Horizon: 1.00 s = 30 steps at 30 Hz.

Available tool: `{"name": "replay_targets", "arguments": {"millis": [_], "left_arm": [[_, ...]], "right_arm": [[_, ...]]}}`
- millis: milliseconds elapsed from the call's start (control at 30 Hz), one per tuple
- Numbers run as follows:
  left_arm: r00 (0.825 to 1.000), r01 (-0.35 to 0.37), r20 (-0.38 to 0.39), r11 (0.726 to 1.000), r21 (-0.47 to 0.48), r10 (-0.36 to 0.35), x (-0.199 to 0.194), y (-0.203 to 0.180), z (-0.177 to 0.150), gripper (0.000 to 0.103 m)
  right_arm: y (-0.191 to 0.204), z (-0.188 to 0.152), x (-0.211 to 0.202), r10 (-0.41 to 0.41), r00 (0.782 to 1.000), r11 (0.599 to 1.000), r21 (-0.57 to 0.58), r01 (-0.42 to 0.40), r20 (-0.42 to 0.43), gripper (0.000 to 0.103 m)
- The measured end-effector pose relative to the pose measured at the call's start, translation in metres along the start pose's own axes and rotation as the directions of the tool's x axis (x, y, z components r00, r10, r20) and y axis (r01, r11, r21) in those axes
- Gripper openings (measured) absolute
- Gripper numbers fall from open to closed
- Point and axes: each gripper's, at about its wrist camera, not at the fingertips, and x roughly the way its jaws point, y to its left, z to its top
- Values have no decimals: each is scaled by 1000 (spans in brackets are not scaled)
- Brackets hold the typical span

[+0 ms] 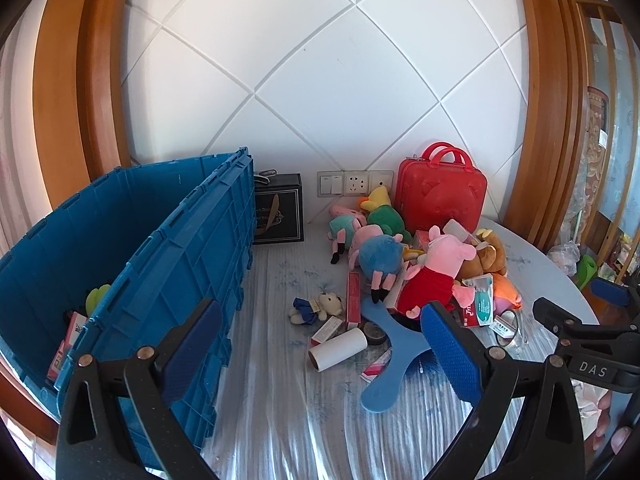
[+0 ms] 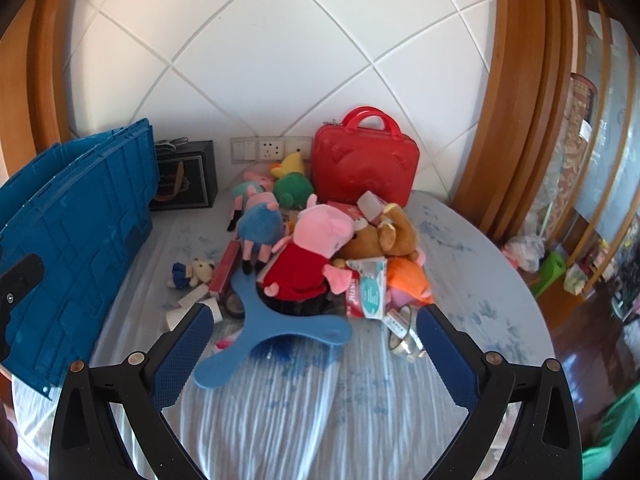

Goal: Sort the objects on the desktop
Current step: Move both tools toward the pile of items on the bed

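Observation:
A pile of plush toys and small boxes lies on the table. A pink pig in a red dress tops it, with a blue-bodied pig, a brown bear and a green toy around it. A blue three-armed boomerang and a white roll lie in front. My left gripper is open and empty above the table. My right gripper is open and empty, just before the boomerang; it also shows in the left wrist view.
A blue crate stands at the left, holding a few boxes and a green toy. A red case, a black box and wall sockets are at the back. The table edge curves right.

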Motion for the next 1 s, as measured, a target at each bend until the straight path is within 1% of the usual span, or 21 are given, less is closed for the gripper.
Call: {"name": "replay_targets", "arguments": {"millis": [267, 433, 533, 633, 667, 733, 767, 867, 933, 1000], "left_arm": [[1000, -12, -23, 999, -29, 11, 14, -22, -3, 101], [995, -40, -95, 996, -84, 32, 43, -29, -9, 101], [988, -79, -139, 993, -92, 65, 64, -28, -17, 101], [975, -119, -201, 989, -91, 98, 91, -22, -31, 101], [966, -134, -234, 987, -90, 110, 102, -20, -38, 101], [954, -141, -277, 986, -87, 111, 122, -17, -48, 101], [944, -151, -307, 985, -81, 120, 133, -16, -54, 101], [920, -127, -379, 991, -52, 98, 167, -17, -67, 101], [909, -112, -406, 993, -24, 92, 187, -19, -73, 101], [896, -100, -436, 995, -7, 86, 208, -21, -77, 101]], "right_arm": [[-33, -4, 13, 4, 1000, 1000, 7, -4, -15, 103], [-66, -5, 31, -1, 999, 1000, 17, 2, -35, 103], [-92, -9, 50, -13, 998, 999, 31, 15, -60, 103], [-121, -18, 77, -33, 993, 998, 49, 39, -109, 103], [-132, -22, 88, -45, 990, 997, 57, 53, -133, 103], [-152, -31, 110, -50, 982, 995, 73, 65, -183, 103], [-162, -37, 121, -50, 977, 994, 89, 70, -208, 103], [-187, -53, 146, -60, 960, 988, 122, 96, -273, 103], [-197, -59, 161, -65, 950, 985, 132, 110, -305, 103], [-202, -64, 177, -53, 937, 985, 136, 105, -344, 103]]}}
